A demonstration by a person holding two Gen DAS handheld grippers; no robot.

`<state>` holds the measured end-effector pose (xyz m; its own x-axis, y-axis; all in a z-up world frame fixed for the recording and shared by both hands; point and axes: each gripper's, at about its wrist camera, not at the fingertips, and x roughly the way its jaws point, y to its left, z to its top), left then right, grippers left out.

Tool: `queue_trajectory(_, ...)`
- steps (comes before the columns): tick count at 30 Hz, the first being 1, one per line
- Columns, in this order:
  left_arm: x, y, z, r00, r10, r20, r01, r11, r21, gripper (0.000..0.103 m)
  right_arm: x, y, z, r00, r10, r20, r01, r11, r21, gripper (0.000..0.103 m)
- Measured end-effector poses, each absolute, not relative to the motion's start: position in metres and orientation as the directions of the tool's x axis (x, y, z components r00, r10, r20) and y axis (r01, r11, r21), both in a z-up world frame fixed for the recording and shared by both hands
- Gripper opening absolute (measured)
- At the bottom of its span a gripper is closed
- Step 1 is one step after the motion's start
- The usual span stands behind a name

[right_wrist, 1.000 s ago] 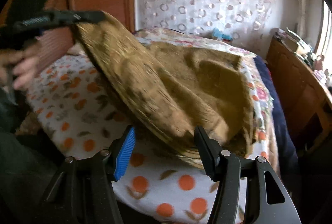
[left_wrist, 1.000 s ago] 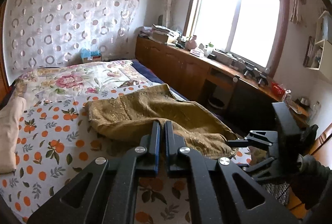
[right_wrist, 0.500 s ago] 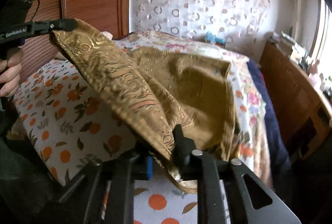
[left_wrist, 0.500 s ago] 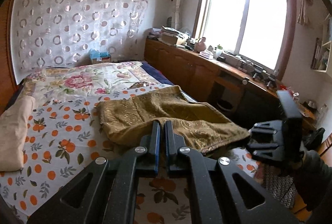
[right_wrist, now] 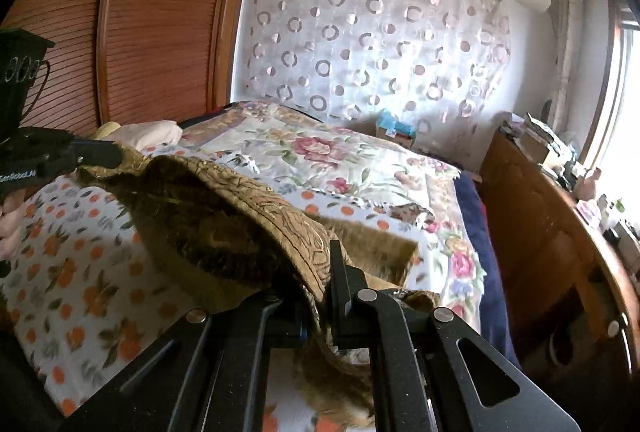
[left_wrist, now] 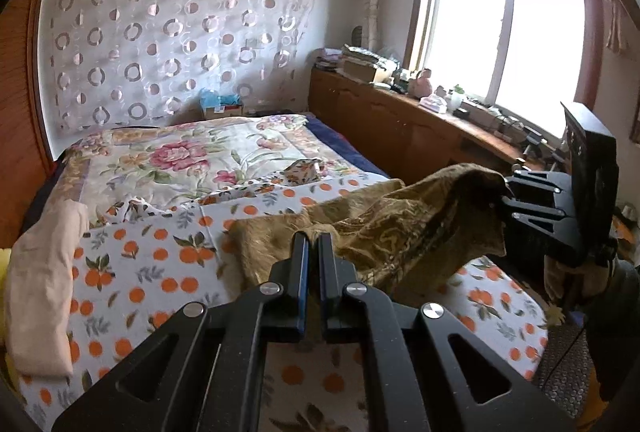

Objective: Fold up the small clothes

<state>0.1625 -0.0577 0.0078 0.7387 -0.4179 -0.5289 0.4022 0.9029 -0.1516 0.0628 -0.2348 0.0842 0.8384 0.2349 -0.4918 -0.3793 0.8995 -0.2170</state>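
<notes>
A gold-brown patterned garment (left_wrist: 400, 232) hangs lifted over the bed's near end, stretched between both grippers. My left gripper (left_wrist: 314, 244) is shut on one edge of it. My right gripper (right_wrist: 320, 272) is shut on another corner; it shows in the left wrist view (left_wrist: 508, 204) at the right, pinching the cloth. In the right wrist view the garment (right_wrist: 224, 224) sags in an arch, and the left gripper (right_wrist: 100, 156) holds its far corner at the left.
The bed (left_wrist: 132, 272) has an orange-print sheet and a floral quilt (left_wrist: 192, 156) behind. A cream folded cloth (left_wrist: 44, 272) lies at the left edge. A wooden cabinet (left_wrist: 400, 136) with clutter runs under the window. A wooden wardrobe (right_wrist: 140, 32) stands by the bed.
My right gripper closed on the garment's corner and rose with it. Both grippers lifted the cloth off the bed and carried it up and forward; it now arches between them.
</notes>
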Motion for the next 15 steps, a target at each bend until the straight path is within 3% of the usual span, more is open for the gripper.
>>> queue_trajectory(15,0.245,-0.064,-0.033,0.679,-0.341,-0.65,0.361,0.926,-0.11,0.005,0.16,-0.247,0.054,0.761,0.284,-0.583,-0.444,0.884,-0.149,0.007)
